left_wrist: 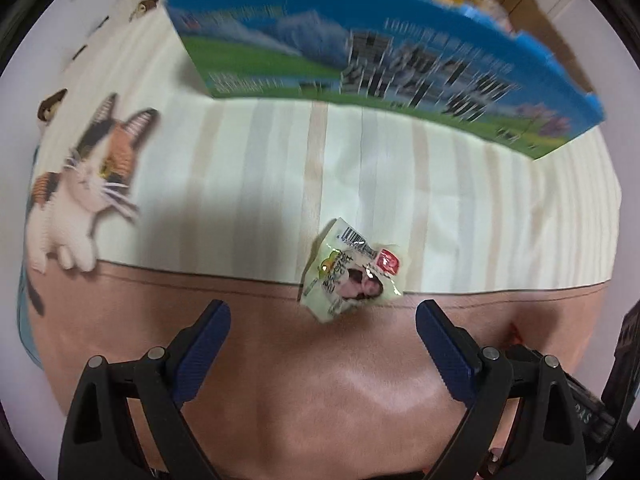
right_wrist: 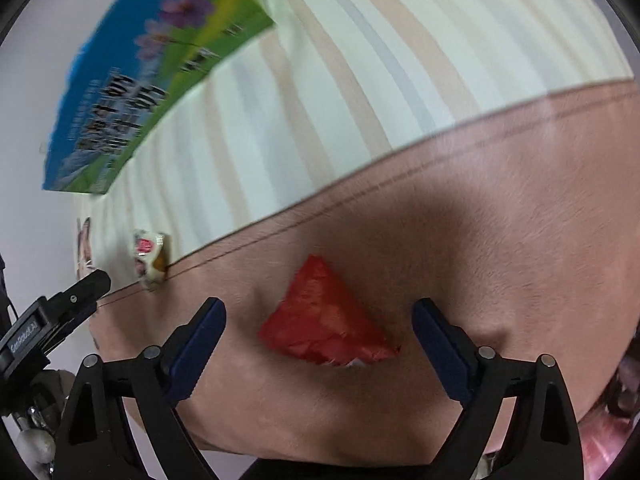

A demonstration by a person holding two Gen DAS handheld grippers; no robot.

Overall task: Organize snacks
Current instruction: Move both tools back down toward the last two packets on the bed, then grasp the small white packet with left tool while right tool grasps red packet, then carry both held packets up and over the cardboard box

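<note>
A small pale snack packet (left_wrist: 352,270) with a barcode and a red logo lies on the cloth, just ahead of my left gripper (left_wrist: 322,320), which is open and empty. The packet also shows at the left in the right wrist view (right_wrist: 149,256). A red triangular snack packet (right_wrist: 324,316) lies on the pink part of the cloth, between the open fingers of my right gripper (right_wrist: 320,320). A blue and green printed box (left_wrist: 360,56) stands at the back, with several snacks inside; it also shows in the right wrist view (right_wrist: 148,76).
The striped cream cloth (left_wrist: 248,184) has a printed cat (left_wrist: 92,184) at the left and a pink border (right_wrist: 520,208) near me. The left gripper's body (right_wrist: 52,316) shows at the left edge of the right wrist view.
</note>
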